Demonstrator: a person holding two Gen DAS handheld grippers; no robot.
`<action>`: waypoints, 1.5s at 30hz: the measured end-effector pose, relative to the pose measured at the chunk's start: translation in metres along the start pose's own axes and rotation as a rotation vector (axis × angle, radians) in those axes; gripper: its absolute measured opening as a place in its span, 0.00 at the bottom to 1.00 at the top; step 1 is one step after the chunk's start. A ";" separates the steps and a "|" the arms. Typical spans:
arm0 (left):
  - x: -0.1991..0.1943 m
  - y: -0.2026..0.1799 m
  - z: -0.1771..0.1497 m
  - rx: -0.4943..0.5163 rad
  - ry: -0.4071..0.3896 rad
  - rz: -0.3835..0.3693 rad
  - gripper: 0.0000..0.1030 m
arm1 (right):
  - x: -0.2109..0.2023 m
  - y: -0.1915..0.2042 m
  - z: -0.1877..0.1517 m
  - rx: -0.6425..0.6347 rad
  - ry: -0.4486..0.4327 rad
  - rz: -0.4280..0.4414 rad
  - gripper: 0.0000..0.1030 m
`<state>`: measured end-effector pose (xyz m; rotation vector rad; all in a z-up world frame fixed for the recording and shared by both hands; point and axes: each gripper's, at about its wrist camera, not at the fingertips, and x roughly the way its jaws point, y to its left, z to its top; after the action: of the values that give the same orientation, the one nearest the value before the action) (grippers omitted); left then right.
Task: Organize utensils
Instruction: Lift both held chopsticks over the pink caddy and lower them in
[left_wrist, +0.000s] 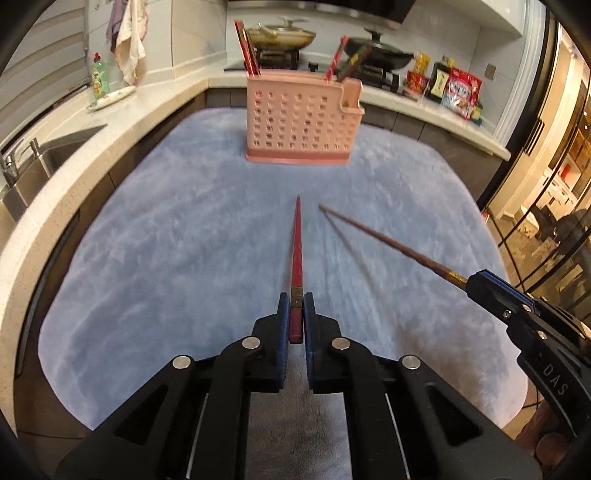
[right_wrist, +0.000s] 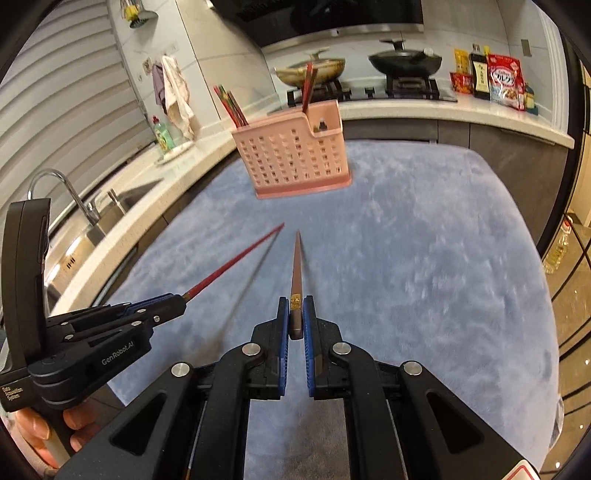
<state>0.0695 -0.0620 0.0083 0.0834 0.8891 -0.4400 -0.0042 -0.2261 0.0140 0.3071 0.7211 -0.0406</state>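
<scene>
Blue fleece cloth (left_wrist: 184, 258) covers the table, and a pink plastic utensil holder (left_wrist: 299, 122) with rows of holes stands upright at its far end, just in front of the kitchen counter (left_wrist: 424, 107). Several chopsticks already stick up out of it: a bunch at its left end (left_wrist: 247, 51) and a couple more towards the right (left_wrist: 338, 59), beside a small raised pocket on that side.

Both tongs are lifted above the cloth, and each is clamped tight on the thick end of a single chopstick. The left gripper (left_wrist: 296, 306) pinches a red chopstick (left_wrist: 296, 254) between its blue pads, with the thin tip pointing ahead towards the holder. The right gripper (right_wrist: 295, 310) squeezes a brown chopstick (right_wrist: 295, 266) with a gold band near the grip, and its tip also aims at the holder. Neither tip touches the cloth or the holder; the two points sit near each other, well short of the pink base.

A person's fingers (right_wrist: 74, 421) wrap the handle of the left tongs. Behind the holder, two pans (right_wrist: 404, 59) sit on the stove, and a sink (left_wrist: 55, 155) lies to the left.
</scene>
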 end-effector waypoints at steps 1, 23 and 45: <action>-0.004 0.001 0.005 -0.004 -0.011 -0.001 0.07 | -0.004 0.001 0.006 -0.004 -0.015 0.000 0.07; -0.032 0.021 0.118 -0.023 -0.197 0.035 0.07 | -0.001 -0.002 0.112 -0.015 -0.189 0.008 0.07; -0.065 0.023 0.246 -0.012 -0.386 0.052 0.07 | -0.003 0.014 0.239 -0.044 -0.362 0.065 0.07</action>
<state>0.2238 -0.0810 0.2115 0.0090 0.5083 -0.3851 0.1494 -0.2825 0.1888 0.2712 0.3523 -0.0175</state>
